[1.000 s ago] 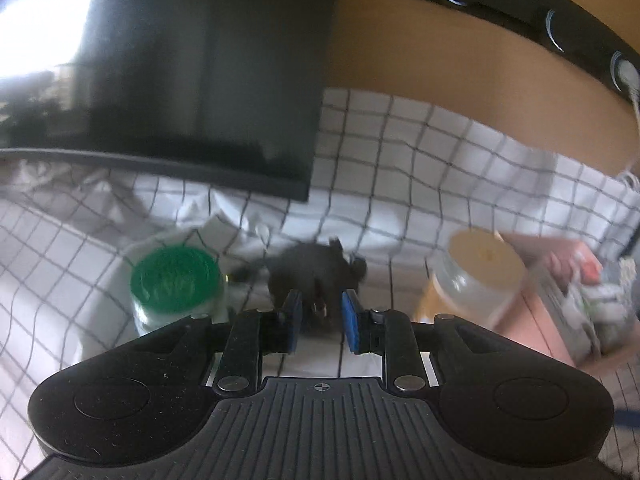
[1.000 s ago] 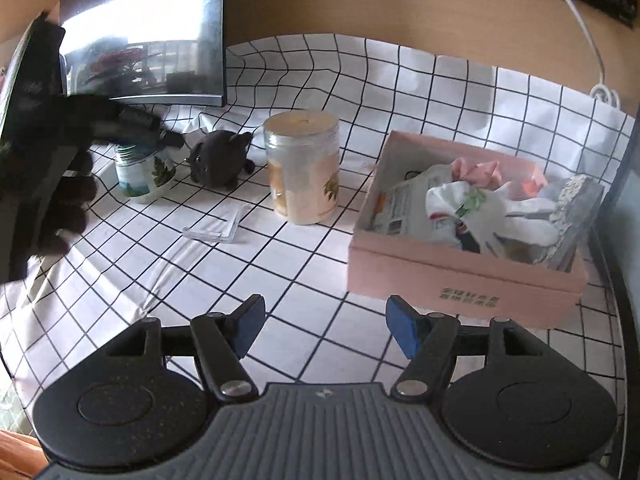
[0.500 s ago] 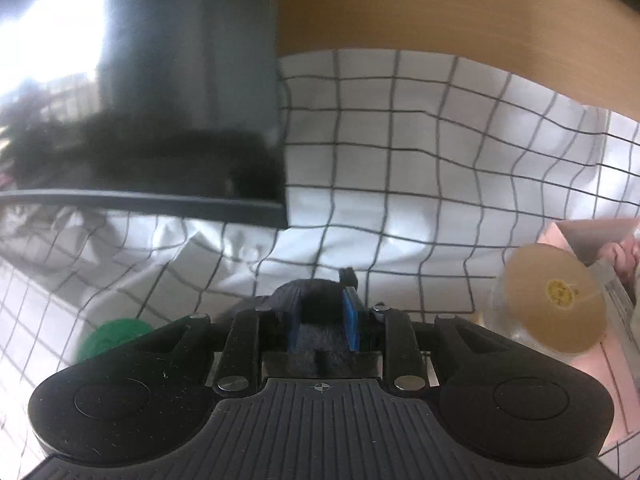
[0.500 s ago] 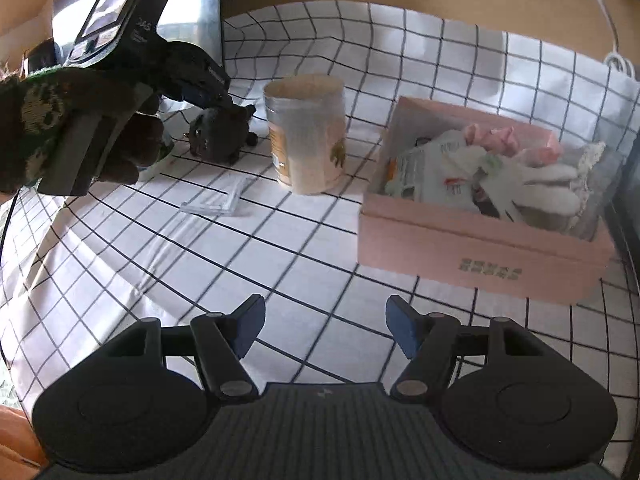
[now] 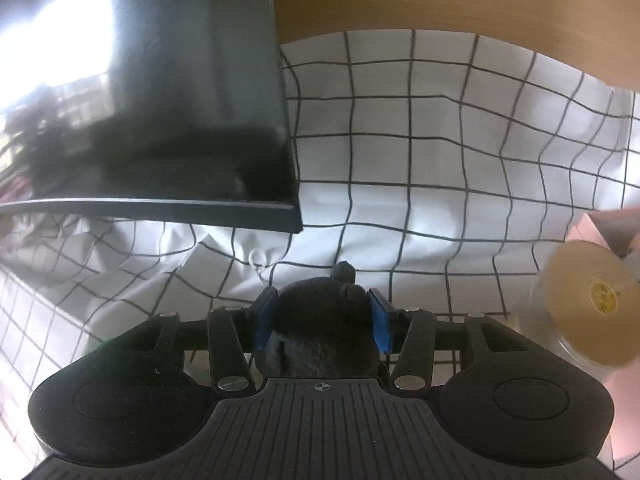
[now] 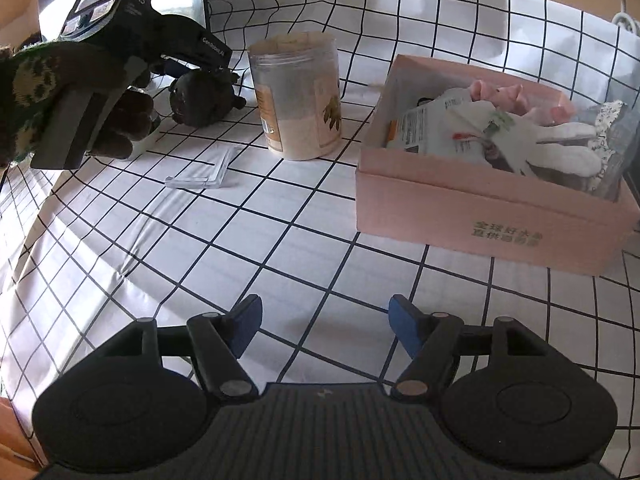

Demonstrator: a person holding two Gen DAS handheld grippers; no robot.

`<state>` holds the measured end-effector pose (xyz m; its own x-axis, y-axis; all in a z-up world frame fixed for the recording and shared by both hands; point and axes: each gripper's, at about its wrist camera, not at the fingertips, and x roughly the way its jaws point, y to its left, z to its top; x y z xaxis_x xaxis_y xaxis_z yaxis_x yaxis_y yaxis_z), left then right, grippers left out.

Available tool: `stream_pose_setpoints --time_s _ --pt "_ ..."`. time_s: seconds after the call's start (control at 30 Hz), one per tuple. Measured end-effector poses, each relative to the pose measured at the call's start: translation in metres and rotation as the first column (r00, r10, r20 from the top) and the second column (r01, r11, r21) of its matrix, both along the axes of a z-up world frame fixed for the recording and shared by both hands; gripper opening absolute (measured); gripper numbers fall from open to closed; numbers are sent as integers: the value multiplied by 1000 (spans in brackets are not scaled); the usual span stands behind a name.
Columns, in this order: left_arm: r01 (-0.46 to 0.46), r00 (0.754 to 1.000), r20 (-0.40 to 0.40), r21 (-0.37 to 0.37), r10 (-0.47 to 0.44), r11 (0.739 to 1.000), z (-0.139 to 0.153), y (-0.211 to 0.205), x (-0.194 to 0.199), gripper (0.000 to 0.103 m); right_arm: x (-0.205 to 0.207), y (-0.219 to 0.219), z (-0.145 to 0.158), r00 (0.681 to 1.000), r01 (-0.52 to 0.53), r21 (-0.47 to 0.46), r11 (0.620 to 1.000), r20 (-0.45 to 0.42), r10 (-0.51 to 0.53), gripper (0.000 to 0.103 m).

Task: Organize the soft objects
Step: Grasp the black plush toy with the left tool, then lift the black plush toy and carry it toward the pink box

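A dark plush toy (image 5: 324,320) lies on the checked cloth beside a tall jar. My left gripper (image 5: 320,308) hangs over it with its jaws opening. The toy fills the gap between the blue pads (image 5: 264,316), and I see no squeeze on it. In the right wrist view the same toy (image 6: 204,96) rests on the cloth under the left gripper (image 6: 188,70), which a gloved hand (image 6: 60,92) holds. My right gripper (image 6: 324,320) stands open and empty low over the cloth. A pink box (image 6: 480,208) at the right holds a white plush (image 6: 560,148) and other soft items.
A clear jar with a tan lid (image 6: 298,96) stands between the toy and the pink box. A dark monitor (image 5: 160,100) rises behind the toy. A flat clear plastic piece (image 6: 200,172) lies in front of the jar. A wooden wall backs the table.
The left gripper came forward and down over the toy, and its jaws spread from narrow to wide around it. The right gripper sank slightly toward the cloth.
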<state>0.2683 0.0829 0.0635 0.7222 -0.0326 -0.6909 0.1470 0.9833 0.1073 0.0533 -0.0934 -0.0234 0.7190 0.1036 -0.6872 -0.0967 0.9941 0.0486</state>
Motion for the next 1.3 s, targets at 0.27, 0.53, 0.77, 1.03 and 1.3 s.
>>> stream_pose_setpoints --time_s 0.27,0.53,0.77,1.03,1.3 --pt "4 1000 -15 43 -3 999 -7 -6 12 61 -1 10 -4 1000 -22 -65 998 16 23 80" --pt "-24 998 -64 38 27 999 -10 -4 20 64 -1 10 -6 1000 -4 -31 1000 16 4 89" --pt "70 996 -51 53 -68 996 -10 -1 10 61 0 16 -7 1000 0 -69 998 -6 0 93" --pt "115 993 -19 -88 -117 989 5 18 -25 58 4 31 12 992 -10 -90 996 121 21 90" --pt "203 976 110 -154 -188 967 64 58 -60 58 70 89 16 982 -95 -39 995 161 100 88"
